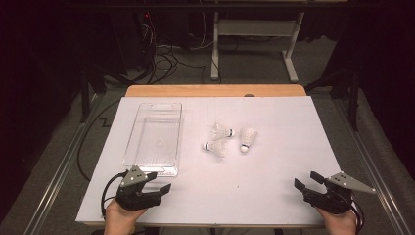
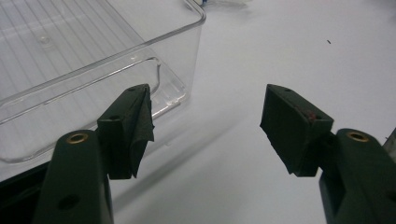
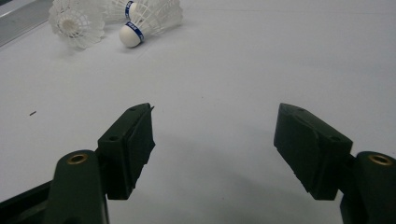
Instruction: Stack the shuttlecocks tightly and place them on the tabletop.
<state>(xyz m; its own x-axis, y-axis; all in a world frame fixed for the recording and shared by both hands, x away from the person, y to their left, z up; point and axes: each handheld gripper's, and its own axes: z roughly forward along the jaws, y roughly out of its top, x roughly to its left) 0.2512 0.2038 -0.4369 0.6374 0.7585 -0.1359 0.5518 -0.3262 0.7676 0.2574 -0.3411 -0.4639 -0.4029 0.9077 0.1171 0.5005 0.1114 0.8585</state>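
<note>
White board [image 1: 274, 196] covers most of the table and carries everything in hand; a strip of bare wood [image 1: 215, 90] shows along its far edge. Beyond the table lies a grey floor with loose black cables [image 1: 161, 61] and the white legs of another stand [image 1: 254, 44].

On the left half of the board sits a clear plastic tray [image 1: 142, 115], long side running near to far, with nothing inside it. The left gripper view shows its near corner and handle cut-out [image 2: 154, 74] just beyond the left jaw.

Right of the tray, about the middle of the board, three white shuttlecocks lie on their sides in a loose cluster. One [image 1: 222, 131] is farthest, a second [image 1: 215, 147] lies just nearer and seems to touch it, though the high view is too small to be sure, and a third [image 1: 247, 139] lies just to their right with its cork pointing to the near edge. In the right gripper view two corks carry a blue band [image 3: 135, 31].

At the near left corner the left gripper [image 1: 160, 182] rests just in front of the tray's near end, jaws spread wide with only bare board between them. At the near right corner the right gripper [image 1: 307, 180] is well apart from the shuttlecocks, jaws likewise wide and holding nothing.
</note>
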